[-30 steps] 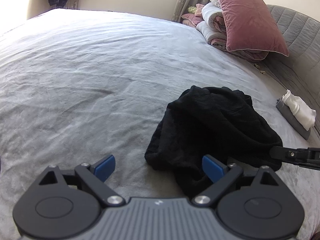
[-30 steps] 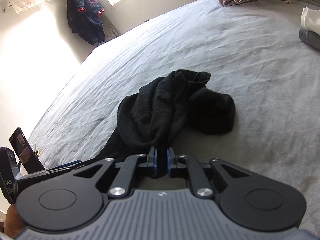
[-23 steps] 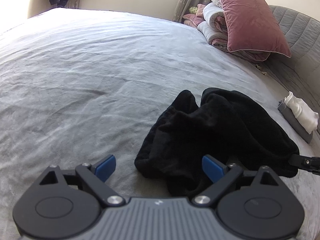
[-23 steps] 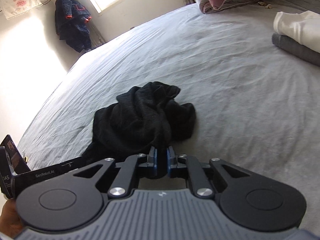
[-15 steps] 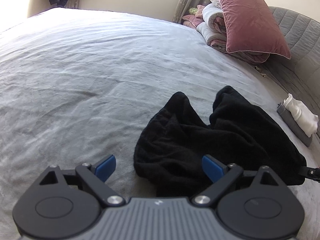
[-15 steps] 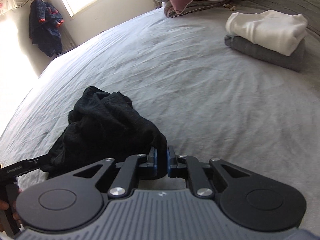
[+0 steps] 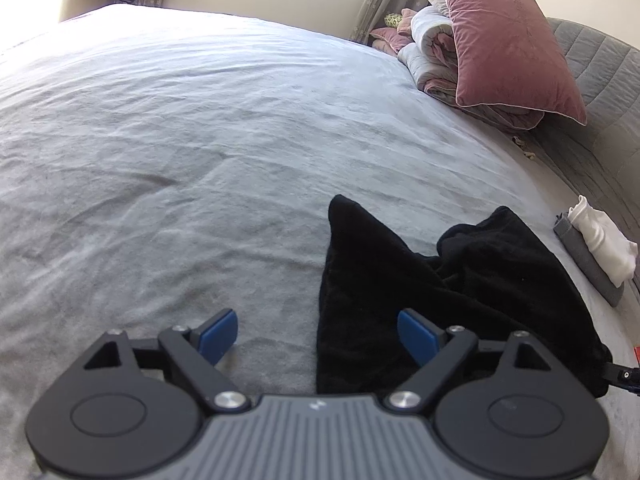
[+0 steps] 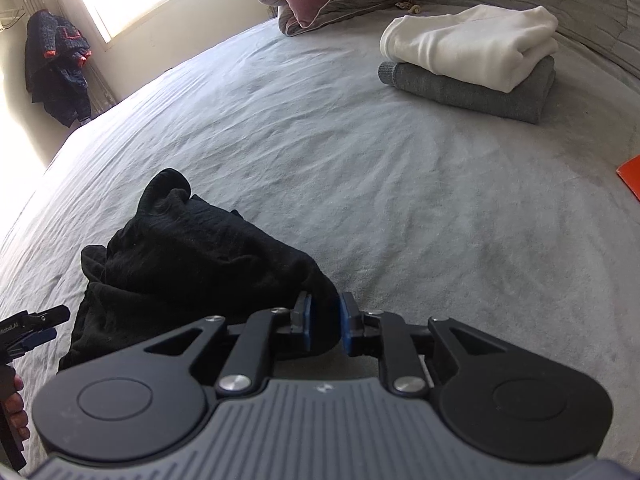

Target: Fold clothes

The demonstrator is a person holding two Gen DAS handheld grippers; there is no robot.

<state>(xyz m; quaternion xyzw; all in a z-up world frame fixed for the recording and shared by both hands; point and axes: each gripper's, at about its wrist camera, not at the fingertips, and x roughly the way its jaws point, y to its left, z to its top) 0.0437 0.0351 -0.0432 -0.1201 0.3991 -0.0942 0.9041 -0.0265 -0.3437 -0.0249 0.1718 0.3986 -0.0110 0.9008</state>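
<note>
I have the bed point(image 7: 200, 128) filling both views, its gray cover wrinkled, with a pink pillow point(image 7: 508, 40) on rolled bedding at the far end and 2 folded pieces, a white garment point(image 8: 472, 44) on a gray garment point(image 8: 472, 88), stacked off to my right. The black garment point(image 7: 400, 280) lies crumpled on the bed close in front of me, 1 corner pointing away and the rest bunched toward the right. As I judge it, the step is to spread this piece flat before any fold, so I would take 2 separate edges, pull them apart low over the bed and let the cloth settle without bunching. My right tool point(image 8: 324, 324) has a fold of the black cloth between its blue pads and its jaws are opening, so that grip is letting go. My left tool point(image 7: 316, 336) stands wide with its jaws closing; the garment's near edge lies between its fingers, not yet pinched.
</note>
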